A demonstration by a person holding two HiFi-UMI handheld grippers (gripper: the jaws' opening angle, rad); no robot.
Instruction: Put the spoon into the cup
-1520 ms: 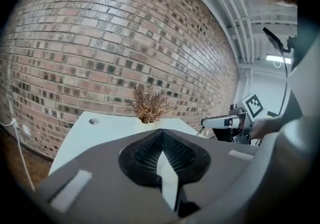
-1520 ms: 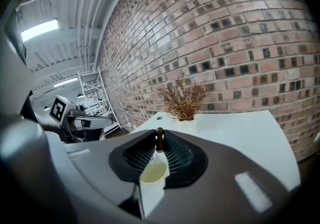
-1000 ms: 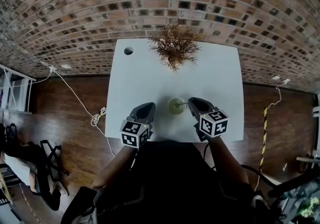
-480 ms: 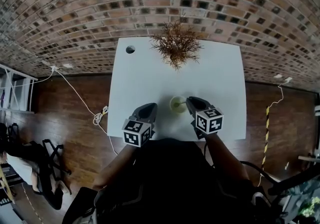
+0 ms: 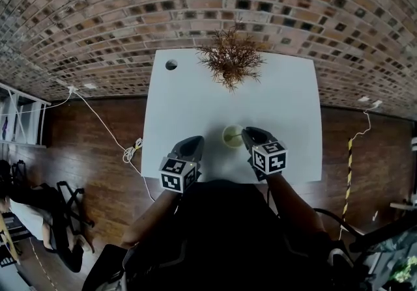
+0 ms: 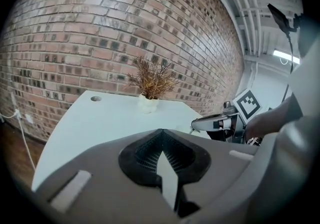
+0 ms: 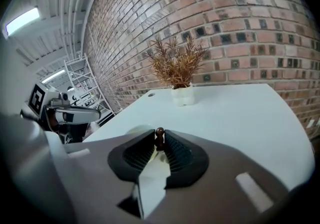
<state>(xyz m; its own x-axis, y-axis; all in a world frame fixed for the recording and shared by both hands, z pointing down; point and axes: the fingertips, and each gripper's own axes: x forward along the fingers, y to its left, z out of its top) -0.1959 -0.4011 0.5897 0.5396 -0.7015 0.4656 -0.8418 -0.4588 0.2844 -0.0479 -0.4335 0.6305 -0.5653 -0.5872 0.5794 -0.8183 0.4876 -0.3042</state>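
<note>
A pale green cup (image 5: 230, 136) stands near the front edge of the white table (image 5: 287, 107). My right gripper (image 5: 249, 135) is just right of the cup, and the spoon's thin handle (image 5: 238, 133) runs from it into the cup. In the right gripper view the brown knob end of the spoon (image 7: 159, 135) sits between the tips of the right gripper (image 7: 159, 139). Its jaws have just been opening a little, and the pads still touch the handle. The cup's rim (image 7: 131, 129) peeks over the left jaw. My left gripper (image 5: 193, 142) (image 6: 162, 137) rests left of the cup, shut and empty.
A dried plant in a white pot (image 5: 229, 62) (image 7: 177, 67) (image 6: 150, 87) stands at the table's back middle, and a round cable hole (image 5: 171, 64) is at the back left corner. A brick wall rises behind. White cables (image 5: 111, 137) lie on the wooden floor at the left.
My right gripper has sunk a little toward the cup with the spoon. The left gripper has stayed where it was.
</note>
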